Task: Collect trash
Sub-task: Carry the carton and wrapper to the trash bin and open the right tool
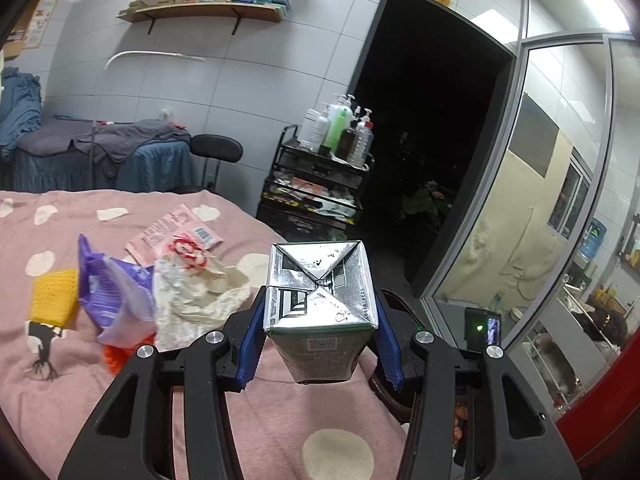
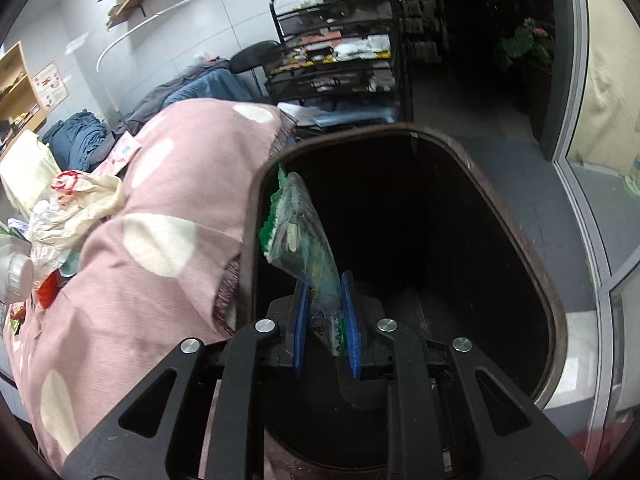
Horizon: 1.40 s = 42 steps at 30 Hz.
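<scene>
My left gripper is shut on a silver drink carton, held bottom-forward above the edge of the pink spotted bed. More trash lies on the bed to the left: a purple wrapper, a crumpled white bag and a pink packet. My right gripper is shut on a green and clear plastic bag, held over the open mouth of a dark trash bin beside the bed. The trash pile also shows at the left of the right wrist view.
A black wire cart with bottles stands by a dark doorway. A black chair and a blue-covered bed are behind. Glass partition is on the right. A yellow knitted piece lies on the bed.
</scene>
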{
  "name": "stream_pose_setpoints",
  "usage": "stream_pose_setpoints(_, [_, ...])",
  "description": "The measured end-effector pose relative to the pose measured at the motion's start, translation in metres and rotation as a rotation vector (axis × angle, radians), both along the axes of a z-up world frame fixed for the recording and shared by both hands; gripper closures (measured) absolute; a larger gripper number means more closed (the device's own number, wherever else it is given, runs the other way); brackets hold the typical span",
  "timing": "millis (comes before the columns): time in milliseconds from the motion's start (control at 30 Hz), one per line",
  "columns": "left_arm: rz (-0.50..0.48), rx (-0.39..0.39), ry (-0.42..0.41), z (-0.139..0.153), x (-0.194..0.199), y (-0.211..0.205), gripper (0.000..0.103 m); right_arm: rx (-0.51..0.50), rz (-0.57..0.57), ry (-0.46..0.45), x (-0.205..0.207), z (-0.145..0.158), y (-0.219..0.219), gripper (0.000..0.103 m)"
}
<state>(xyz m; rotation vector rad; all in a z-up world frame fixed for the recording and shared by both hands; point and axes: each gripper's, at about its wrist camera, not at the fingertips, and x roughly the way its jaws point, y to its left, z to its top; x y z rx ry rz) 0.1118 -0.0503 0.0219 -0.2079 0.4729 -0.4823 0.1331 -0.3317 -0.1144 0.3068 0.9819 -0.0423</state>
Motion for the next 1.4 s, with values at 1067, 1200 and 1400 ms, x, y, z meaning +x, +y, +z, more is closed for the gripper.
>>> stream_pose_setpoints(1067, [-0.219,0.146,0.16,-0.044,0.069,-0.137,0.055,-0.059,-0.371,-0.214,-0.071,0.066,-0.071,0.013])
stream_pose_setpoints(1200, [-0.235,0.177,0.191,-0.053,0.076,-0.151,0.055,-0.058,-0.373,-0.214,-0.072,0.066,-0.075,0.012])
stream_pose_setpoints(1400, [-0.247,0.225,0.221,-0.066,0.084,-0.17,0.055,-0.059,-0.373,-0.218,-0.073,0.067,-0.077,0.012])
